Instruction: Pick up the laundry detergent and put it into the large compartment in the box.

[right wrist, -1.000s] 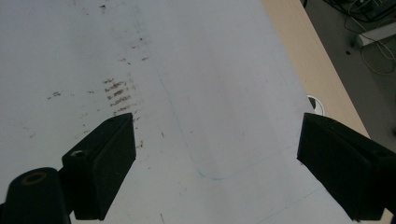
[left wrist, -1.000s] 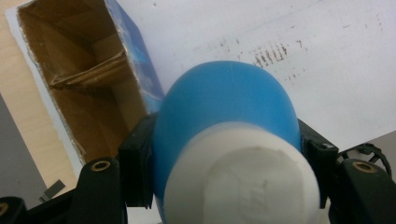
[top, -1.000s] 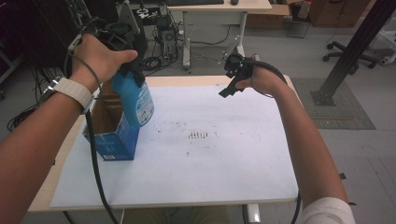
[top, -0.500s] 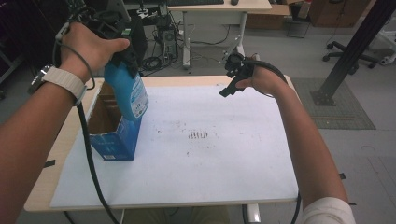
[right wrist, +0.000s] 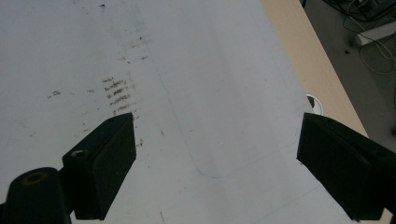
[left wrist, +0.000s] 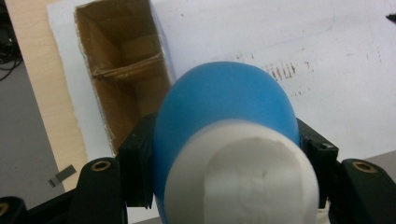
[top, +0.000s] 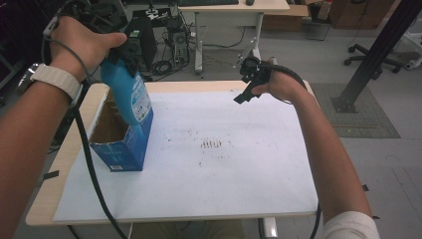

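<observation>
Blue: 1 bottle (top: pixel 130 97), 1 box (top: pixel 121 144), 2 tongs.

blue bottle (top: pixel 130 97) higher above box (top: pixel 122 144)

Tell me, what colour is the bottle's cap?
White, on a blue bottle; the cap shows best in the left gripper view.

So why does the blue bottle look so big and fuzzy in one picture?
In the left gripper view the blue bottle sits right against the camera, so its white cap blurs; in the high view the bottle looks sharp; in the right gripper view the white table cover is evenly lit.
</observation>
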The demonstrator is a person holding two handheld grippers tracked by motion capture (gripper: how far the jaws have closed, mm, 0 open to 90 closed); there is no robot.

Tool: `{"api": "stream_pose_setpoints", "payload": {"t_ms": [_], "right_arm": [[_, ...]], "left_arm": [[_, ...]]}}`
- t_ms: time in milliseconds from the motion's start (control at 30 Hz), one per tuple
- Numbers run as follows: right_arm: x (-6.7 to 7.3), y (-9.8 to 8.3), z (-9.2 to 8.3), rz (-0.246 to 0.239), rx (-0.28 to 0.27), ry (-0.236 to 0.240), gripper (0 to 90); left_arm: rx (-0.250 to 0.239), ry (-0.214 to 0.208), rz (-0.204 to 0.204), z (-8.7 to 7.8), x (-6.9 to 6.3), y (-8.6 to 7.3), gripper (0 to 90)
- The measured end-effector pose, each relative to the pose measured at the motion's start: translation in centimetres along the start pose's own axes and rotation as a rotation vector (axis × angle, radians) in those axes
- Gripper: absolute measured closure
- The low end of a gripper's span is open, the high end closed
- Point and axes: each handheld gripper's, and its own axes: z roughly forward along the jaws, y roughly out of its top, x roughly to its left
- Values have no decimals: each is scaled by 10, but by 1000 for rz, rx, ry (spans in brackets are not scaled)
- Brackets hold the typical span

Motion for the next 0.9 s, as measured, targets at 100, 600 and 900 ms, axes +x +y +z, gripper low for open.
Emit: {"api": "stream_pose_setpoints", "payload": {"t_ms": [100, 600, 900], "right_arm": [[0, 0, 1, -4, -1, 0, 118], [-1, 0, 1, -3, -3, 1, 118], [-1, -1, 0, -2, -3, -3, 118]], "left_arm": [[-8, -7, -22, -4, 7, 0, 373], [-28, 27, -98, -12, 33, -4, 373], [-34, 42, -122, -12, 42, -7, 373]]}}
